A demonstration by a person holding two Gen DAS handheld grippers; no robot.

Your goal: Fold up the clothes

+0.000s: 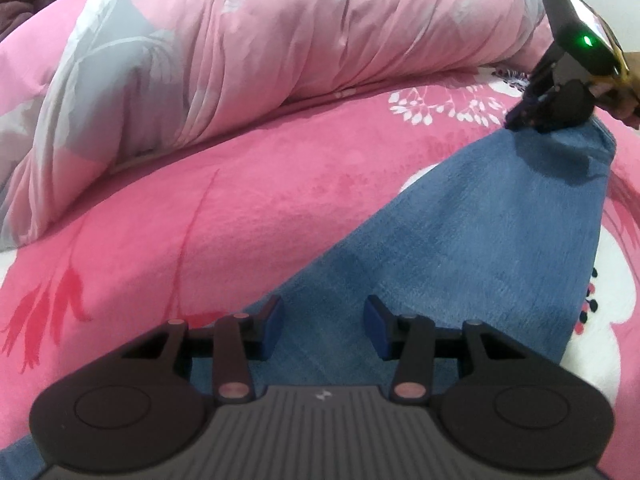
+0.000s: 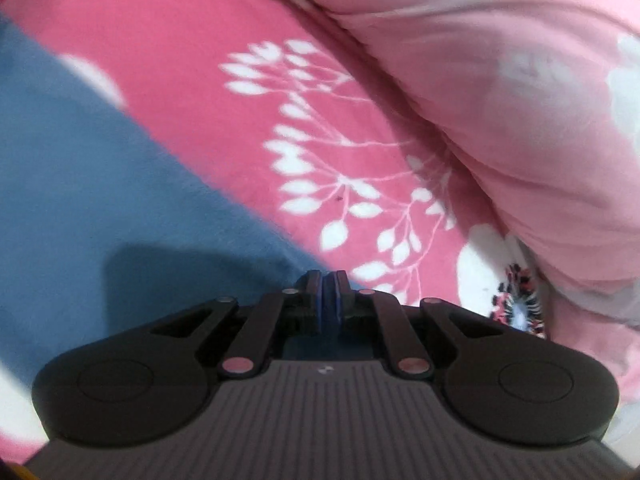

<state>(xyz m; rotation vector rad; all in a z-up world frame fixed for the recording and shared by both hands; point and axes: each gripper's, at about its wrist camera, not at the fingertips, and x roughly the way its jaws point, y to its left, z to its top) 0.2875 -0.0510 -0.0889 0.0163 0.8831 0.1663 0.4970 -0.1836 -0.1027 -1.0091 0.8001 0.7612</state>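
Blue garment (image 1: 480, 232) runs lengthwise from under the left gripper (image 1: 324, 330), jaws part-open and empty, to its far corner pinched in the closed right gripper (image 2: 329, 300).

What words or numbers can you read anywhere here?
None: no word or number shows in either view.
Small pale mark on the left tool's grey body: a logo shape, no letters.
The same mark on the right tool's body: no letters.
Bright screen on the right tool: too glary to read.
Pink blanket and quilt: flower prints only.
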